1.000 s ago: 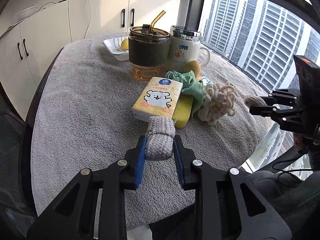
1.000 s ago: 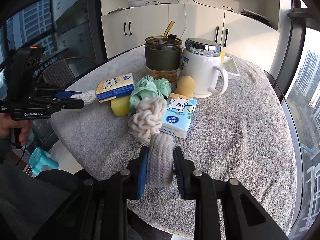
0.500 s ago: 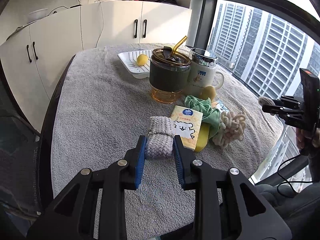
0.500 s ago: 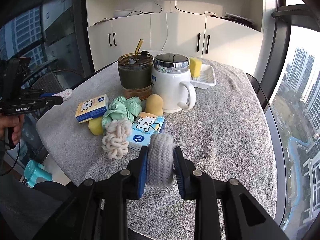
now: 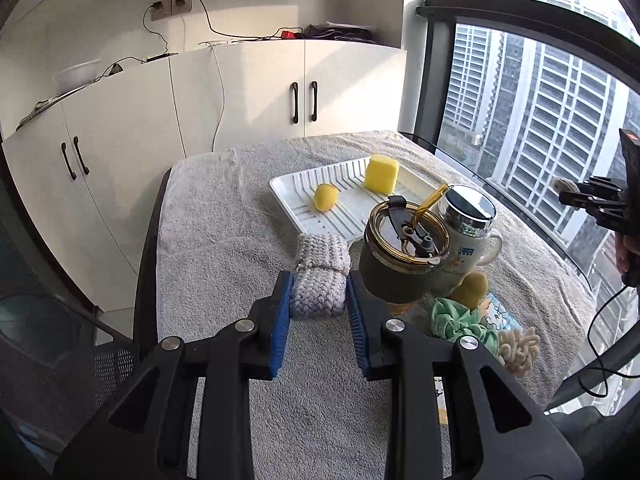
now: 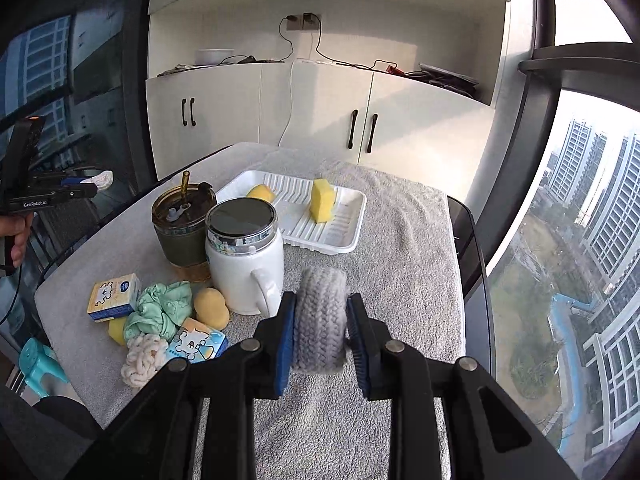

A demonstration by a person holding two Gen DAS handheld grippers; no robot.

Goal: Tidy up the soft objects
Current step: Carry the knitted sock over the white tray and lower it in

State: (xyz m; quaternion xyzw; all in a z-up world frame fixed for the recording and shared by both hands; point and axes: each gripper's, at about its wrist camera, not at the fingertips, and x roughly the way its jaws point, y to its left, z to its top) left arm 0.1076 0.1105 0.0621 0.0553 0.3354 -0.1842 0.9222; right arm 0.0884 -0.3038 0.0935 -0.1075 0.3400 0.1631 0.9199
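Observation:
My left gripper [image 5: 319,298] is shut on a folded grey knitted piece [image 5: 320,272], held above the towel-covered table. My right gripper [image 6: 321,320] is shut on a rolled grey knitted piece [image 6: 322,316], also held in the air. A white ridged tray [image 5: 344,208] [image 6: 340,236] at the far side holds a yellow sponge block [image 5: 382,174] [image 6: 322,200] and a small yellow round sponge [image 5: 325,197] [image 6: 260,193]. A green scrunchie [image 6: 160,312], a cream knotted piece [image 6: 144,360], a tan egg-shaped sponge [image 6: 211,307] and two tissue packs [image 6: 114,297] lie in a cluster.
A dark glass tumbler with a straw [image 5: 402,256] [image 6: 184,224] and a white lidded mug [image 5: 468,236] [image 6: 244,264] stand between the cluster and the tray. White cabinets [image 5: 240,100] are behind the table, windows to the side. A person's hand [image 6: 16,236] holds the other gripper.
Both grippers have risen and moved toward the far side with their knitted pieces still held. The tray with the yellow sponges has come into fuller view.

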